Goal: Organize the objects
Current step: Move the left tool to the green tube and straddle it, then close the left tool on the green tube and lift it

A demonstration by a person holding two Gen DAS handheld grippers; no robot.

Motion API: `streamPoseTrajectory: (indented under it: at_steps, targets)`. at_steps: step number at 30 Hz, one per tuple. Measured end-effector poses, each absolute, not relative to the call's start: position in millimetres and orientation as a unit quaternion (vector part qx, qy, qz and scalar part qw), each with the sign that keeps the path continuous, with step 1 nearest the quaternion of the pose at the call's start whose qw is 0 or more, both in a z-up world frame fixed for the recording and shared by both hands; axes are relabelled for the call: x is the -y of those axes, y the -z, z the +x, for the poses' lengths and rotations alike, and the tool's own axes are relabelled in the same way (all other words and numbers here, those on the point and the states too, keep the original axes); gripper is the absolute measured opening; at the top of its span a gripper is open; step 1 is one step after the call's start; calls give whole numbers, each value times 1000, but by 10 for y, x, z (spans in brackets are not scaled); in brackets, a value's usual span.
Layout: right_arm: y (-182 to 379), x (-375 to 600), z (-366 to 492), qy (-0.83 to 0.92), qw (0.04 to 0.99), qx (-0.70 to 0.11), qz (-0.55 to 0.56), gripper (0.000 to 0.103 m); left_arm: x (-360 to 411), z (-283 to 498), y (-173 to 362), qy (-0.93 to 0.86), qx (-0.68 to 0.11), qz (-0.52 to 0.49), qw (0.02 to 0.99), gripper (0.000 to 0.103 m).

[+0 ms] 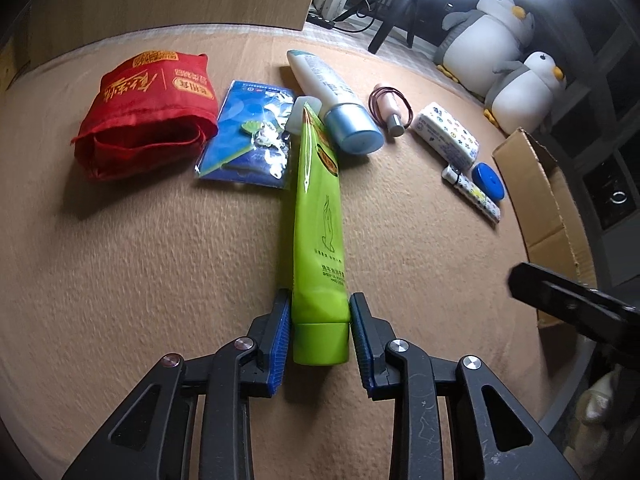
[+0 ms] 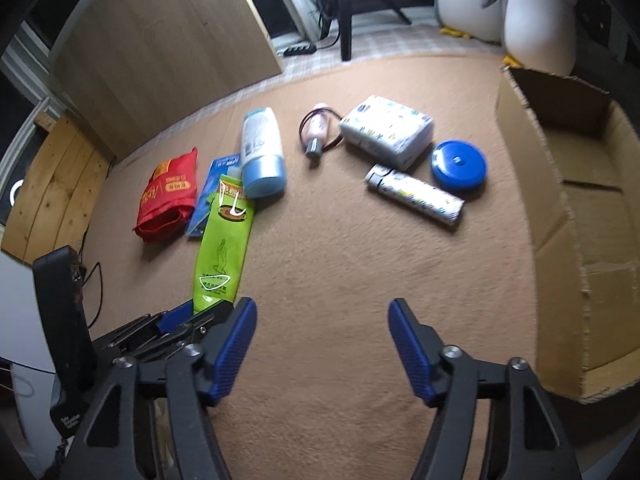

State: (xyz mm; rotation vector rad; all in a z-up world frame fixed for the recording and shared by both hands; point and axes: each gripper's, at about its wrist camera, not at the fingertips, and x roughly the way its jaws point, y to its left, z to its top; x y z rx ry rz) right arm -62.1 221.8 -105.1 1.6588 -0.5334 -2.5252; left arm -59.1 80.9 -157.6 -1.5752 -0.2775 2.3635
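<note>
Left gripper is closing around the green tube; right gripper is hanging released.

In the left wrist view, the blue pads are sitting on both sides of the tube's cap end, seemingly touching it, while the tube is lying on the carpet and pointing far. Beyond it, the red bag is lying at far left, the blue packet beside it, and the white bottle just right of the tube's far end. In the right wrist view, the jaws are standing wide apart over bare carpet, the tube is lying at near left, and the box is standing open at right.
</note>
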Motion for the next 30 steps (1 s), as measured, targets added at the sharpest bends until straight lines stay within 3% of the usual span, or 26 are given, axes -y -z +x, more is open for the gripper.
streamPoseTrajectory:
  at_steps: [4,10,15,30]
  targets:
    - [1089,-2164,-653,819,42,168,546,57,-782,-542,1581,-807,118,-558,151,31]
    - [1151,-2103,-700,811,61,170,556,57,-877,-306,1568,-802,93,-564,174,33]
    - [1286,-2044,-750,787,91,193,579,67,-829,-259,1525,-805,72,-561,179,63]
    - [1518,-1702,-843,751,128,191,618,68,-803,-272,1553,-793,89,-563,212,63]
